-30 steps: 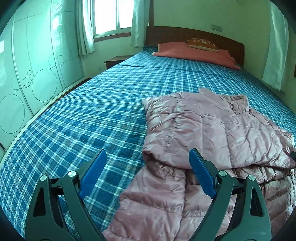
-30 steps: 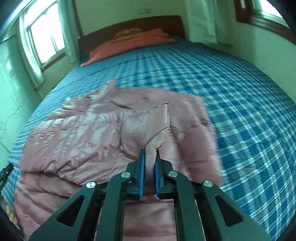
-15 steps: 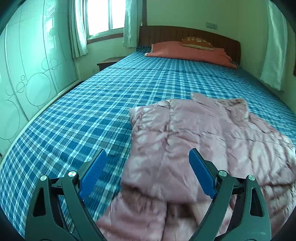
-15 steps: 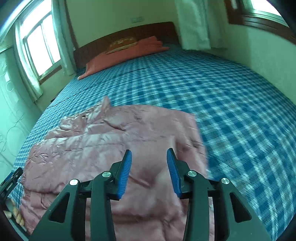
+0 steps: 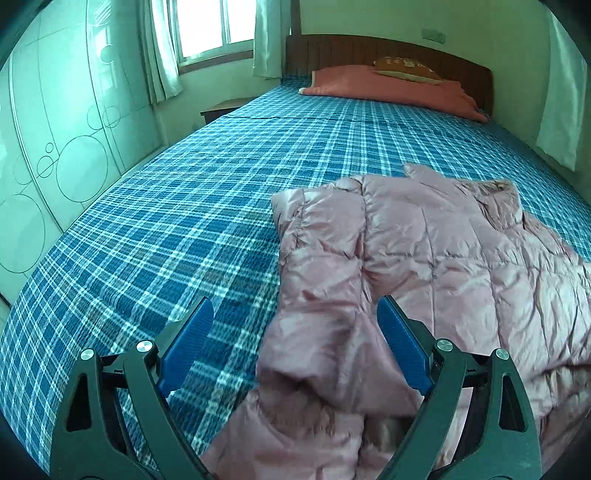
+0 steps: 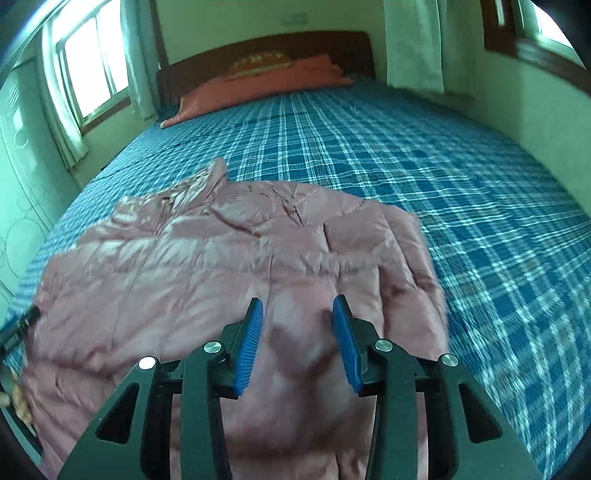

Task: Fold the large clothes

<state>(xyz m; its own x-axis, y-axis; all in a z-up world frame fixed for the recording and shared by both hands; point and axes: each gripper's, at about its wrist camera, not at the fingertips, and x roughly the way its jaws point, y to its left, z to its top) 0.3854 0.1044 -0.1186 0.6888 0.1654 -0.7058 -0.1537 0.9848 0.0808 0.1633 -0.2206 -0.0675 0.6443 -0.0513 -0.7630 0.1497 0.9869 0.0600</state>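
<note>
Since a second ago: right gripper point(image 6: 298, 328) has let go of the fold of jacket it was pinching; that fold now lies flat. Left gripper point(image 5: 295, 332) has shifted so the jacket's near-left sleeve sits further between its fingers.
Jacket point(image 5: 424, 258): pink quilted puffer, spread on the bed point(image 5: 177, 229), on the half nearer the cameras and well short of the pillow point(image 5: 388, 86). Sleeves are folded in over the body.
Jacket edges: in the left wrist view its left edge runs from a rounded shoulder corner down to a bunched sleeve end at the bottom of the frame. In the right wrist view its right edge curves down beside bare blue plaid. The collar end points toward the pillow.
Left gripper state: jaws wide apart, nothing pinched; the sleeve lies below and between them, close to the right finger point(image 5: 402, 343), though contact cannot be told.
Right gripper state: jaws partly apart, hovering over the jacket's middle; fabric shows between them, unpressed and blurred.
Open room: broad bare plaid to the left of the jacket, to its right, and from its collar up to the pillow.
Beyond the bed: wardrobe point(image 5: 55, 147) past its left side, window point(image 5: 214, 26) near the headboard.
</note>
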